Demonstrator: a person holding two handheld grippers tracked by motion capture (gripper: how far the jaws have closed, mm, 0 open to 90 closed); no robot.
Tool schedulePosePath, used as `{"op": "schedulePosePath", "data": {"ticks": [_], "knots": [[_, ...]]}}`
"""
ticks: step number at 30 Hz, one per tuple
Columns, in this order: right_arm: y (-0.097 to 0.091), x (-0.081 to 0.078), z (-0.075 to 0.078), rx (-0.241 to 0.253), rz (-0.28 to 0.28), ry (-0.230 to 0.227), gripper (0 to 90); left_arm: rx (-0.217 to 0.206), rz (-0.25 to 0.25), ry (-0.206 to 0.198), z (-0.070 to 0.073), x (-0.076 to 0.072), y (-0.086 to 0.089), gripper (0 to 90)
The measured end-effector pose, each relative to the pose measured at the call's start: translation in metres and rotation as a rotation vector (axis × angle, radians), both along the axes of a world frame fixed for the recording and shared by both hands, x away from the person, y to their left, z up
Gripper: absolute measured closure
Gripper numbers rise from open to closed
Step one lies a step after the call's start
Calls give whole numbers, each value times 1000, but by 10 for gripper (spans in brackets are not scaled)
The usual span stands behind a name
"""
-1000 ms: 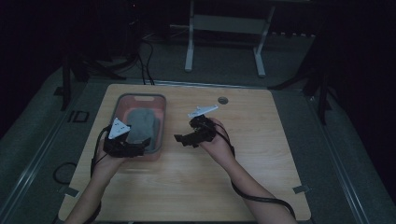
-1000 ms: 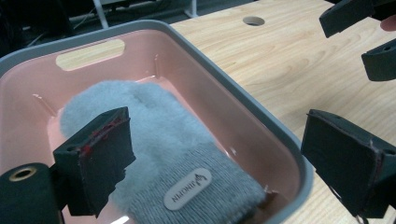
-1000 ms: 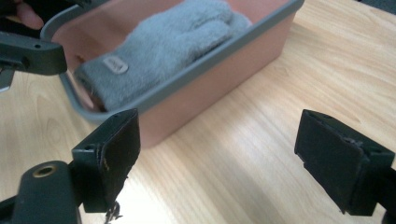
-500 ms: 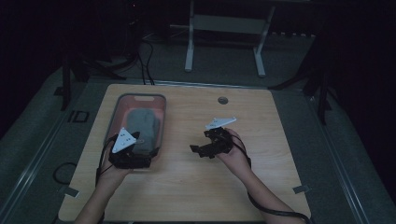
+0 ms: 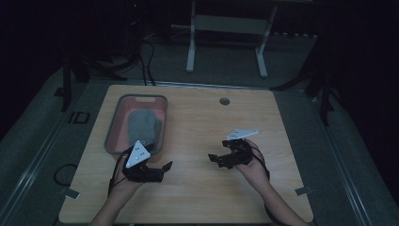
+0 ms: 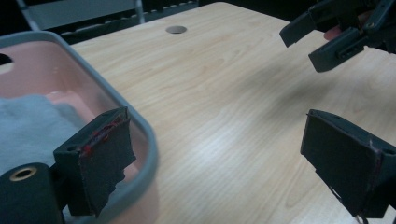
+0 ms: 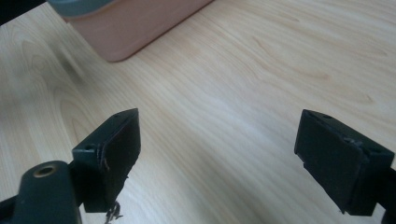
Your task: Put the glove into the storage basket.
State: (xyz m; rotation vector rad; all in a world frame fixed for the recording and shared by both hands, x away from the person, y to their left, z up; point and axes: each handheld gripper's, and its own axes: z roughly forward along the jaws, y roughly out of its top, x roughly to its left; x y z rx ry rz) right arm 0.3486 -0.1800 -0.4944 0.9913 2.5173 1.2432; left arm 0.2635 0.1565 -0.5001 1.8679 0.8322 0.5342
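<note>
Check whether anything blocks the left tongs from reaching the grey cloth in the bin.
Only the bin's grey rim lies between the open left tongs and the grey cloth; the tongs must go over it. Nothing covers the cloth.

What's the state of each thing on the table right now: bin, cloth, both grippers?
Pink bin: upright on the table's left side, grey rim, holds the cloth.
Grey cloth: bunched, lying inside the bin.
Left gripper: open, holding nothing, beside the bin's near end.
Right gripper: open, holding nothing, over bare tabletop.
Table: wooden, round hole near its far edge.
</note>
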Motion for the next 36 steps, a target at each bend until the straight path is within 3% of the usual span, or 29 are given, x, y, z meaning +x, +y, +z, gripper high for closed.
{"op": "schedulePosePath", "data": {"ticks": [7, 12, 17, 19, 26, 32, 36], "knots": [[-24, -12, -11, 5, -27, 14, 144, 13, -44, 20, -15, -9, -11, 94], [-38, -22, -20, -15, -45, -1, 144, 26, -82, 41, -29, -15, -21, 93], [-53, -30, -32, -36, -52, 3, 142, 63, -110, 71, -42, -16, -30, 93], [-59, -33, -35, -39, -64, 16, 142, 69, -111, 67, -44, -16, -32, 93], [-80, -42, -43, -49, -95, -35, 140, 78, -109, 67, -48, -15, -33, 93], [-95, -42, -55, -63, -147, 1, 140, 79, -97, 74, -51, -15, -31, 93], [-99, -42, -58, -58, -167, -8, 142, 94, -100, 75, -54, -14, -32, 93]]}}
